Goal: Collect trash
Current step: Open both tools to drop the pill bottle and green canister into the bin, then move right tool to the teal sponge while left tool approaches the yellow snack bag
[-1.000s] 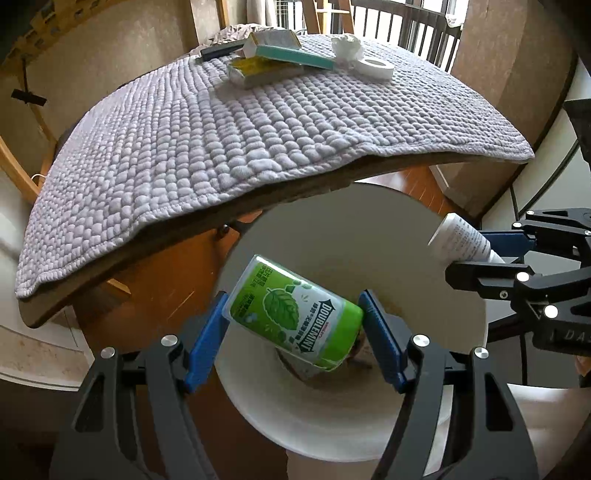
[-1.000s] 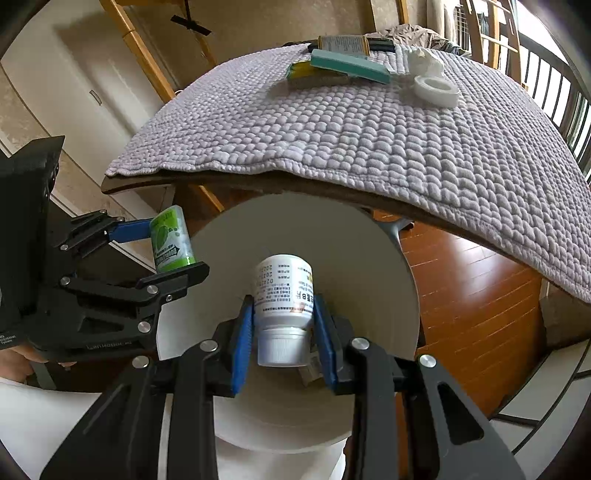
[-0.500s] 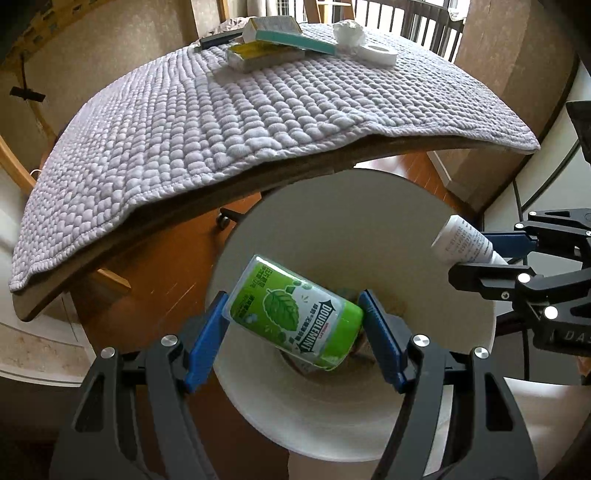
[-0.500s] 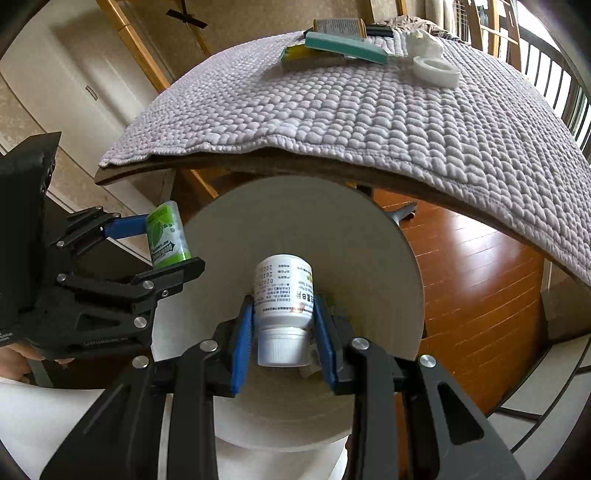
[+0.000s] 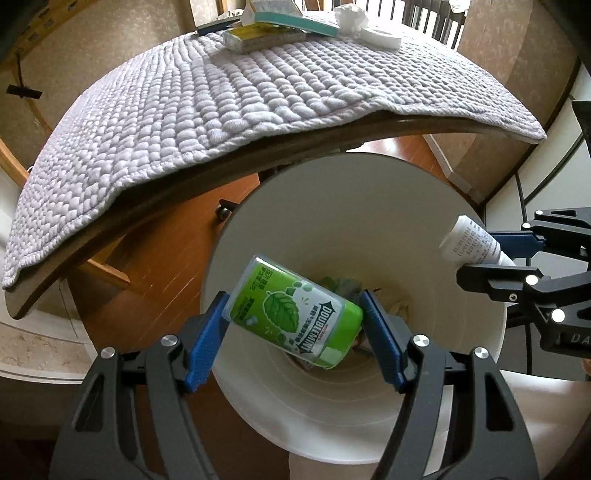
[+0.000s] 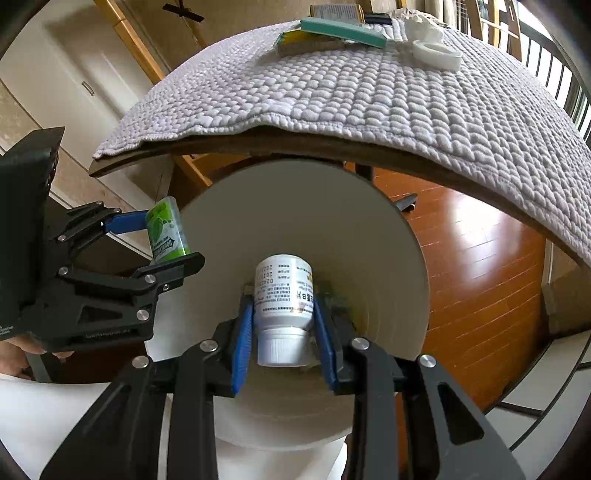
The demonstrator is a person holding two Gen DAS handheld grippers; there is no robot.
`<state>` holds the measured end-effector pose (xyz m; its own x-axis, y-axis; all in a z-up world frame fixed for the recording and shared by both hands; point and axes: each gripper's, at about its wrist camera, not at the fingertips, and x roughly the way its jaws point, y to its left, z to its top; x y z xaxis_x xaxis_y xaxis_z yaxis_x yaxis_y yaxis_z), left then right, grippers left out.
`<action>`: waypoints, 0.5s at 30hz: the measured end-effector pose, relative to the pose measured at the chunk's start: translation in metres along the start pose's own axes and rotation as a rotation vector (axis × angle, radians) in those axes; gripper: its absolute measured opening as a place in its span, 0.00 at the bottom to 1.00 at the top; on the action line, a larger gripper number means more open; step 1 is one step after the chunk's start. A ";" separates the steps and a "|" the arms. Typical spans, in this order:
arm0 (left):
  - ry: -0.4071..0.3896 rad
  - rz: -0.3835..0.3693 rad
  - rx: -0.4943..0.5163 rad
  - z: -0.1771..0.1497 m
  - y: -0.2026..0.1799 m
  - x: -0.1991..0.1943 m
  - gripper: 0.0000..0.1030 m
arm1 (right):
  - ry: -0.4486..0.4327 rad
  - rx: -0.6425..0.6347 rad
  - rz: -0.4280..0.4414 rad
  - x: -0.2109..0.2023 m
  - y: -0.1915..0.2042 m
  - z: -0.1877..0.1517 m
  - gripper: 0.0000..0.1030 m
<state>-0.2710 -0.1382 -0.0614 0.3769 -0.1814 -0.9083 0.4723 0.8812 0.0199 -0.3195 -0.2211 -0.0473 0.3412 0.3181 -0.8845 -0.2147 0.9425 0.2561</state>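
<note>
My left gripper [image 5: 295, 314] is shut on a green Doublemint gum bottle [image 5: 291, 312], held tilted over the mouth of a white round trash bin [image 5: 369, 192]. My right gripper [image 6: 283, 314] is shut on a white pill bottle [image 6: 283, 295], cap toward the camera, over the same bin [image 6: 295, 192]. Each gripper shows in the other's view: the right one with the white bottle [image 5: 472, 245] at the bin's right rim, the left one with the green bottle [image 6: 166, 230] at the bin's left rim. Some trash lies at the bin's bottom.
A table covered by a grey knitted cloth [image 5: 221, 103] overhangs the bin's far side. On its far end lie a teal and a yellow box [image 5: 266, 33], crumpled white paper [image 5: 351, 16] and a tape roll [image 6: 436, 53]. Wooden floor [image 6: 476, 266] surrounds the bin.
Both grippers, still holding their bottles, have sunk lower and closer over the bin; the bin's mouth looks larger and the table edge has risen in both views.
</note>
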 end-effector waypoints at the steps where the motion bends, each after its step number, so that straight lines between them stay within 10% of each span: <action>1: 0.002 0.000 0.001 -0.001 0.000 0.001 0.70 | 0.002 0.000 0.000 0.001 0.000 0.000 0.30; 8: -0.003 -0.033 0.003 -0.004 -0.001 0.003 0.71 | 0.009 0.007 0.003 0.007 0.007 0.003 0.31; 11: -0.019 -0.030 0.003 -0.004 0.001 -0.003 0.90 | -0.016 0.027 -0.001 0.005 0.007 0.005 0.54; 15: -0.032 -0.034 0.009 -0.001 0.003 -0.007 0.90 | -0.040 0.041 -0.018 -0.001 0.002 0.009 0.58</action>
<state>-0.2731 -0.1340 -0.0555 0.3855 -0.2254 -0.8948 0.4928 0.8701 -0.0069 -0.3120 -0.2186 -0.0418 0.3809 0.3044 -0.8731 -0.1709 0.9512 0.2571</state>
